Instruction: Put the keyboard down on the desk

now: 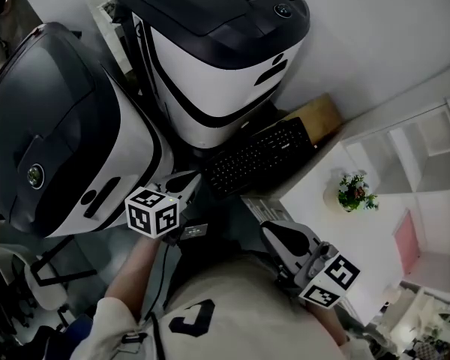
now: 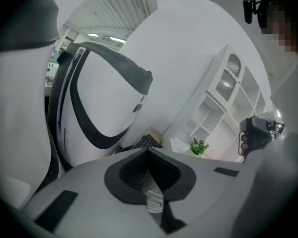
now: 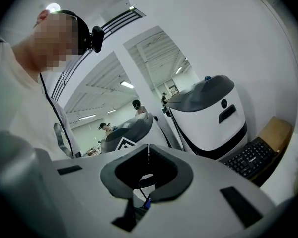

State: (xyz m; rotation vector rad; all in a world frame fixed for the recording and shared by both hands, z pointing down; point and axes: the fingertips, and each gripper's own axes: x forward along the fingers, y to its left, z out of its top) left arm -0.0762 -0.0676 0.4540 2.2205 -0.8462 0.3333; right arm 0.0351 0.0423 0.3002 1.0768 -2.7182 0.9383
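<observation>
Left tongs (image 1: 186,180) closed, empty; right tongs (image 1: 283,235) closed, empty

Keyboard (image 1: 259,156) lies between white machine (image 1: 210,73) and desk (image 1: 360,238); left gripper (image 1: 186,181), right gripper (image 1: 275,232) both clear of it

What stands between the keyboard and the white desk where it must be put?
Nothing visible stands between the keyboard and the desk; the keyboard's end appears to reach the desk's edge. A small potted plant stands on the desk, near that edge.

The keyboard (image 1: 259,156) looks matt black plastic, the machine (image 1: 202,73) smooth and glossy.
</observation>
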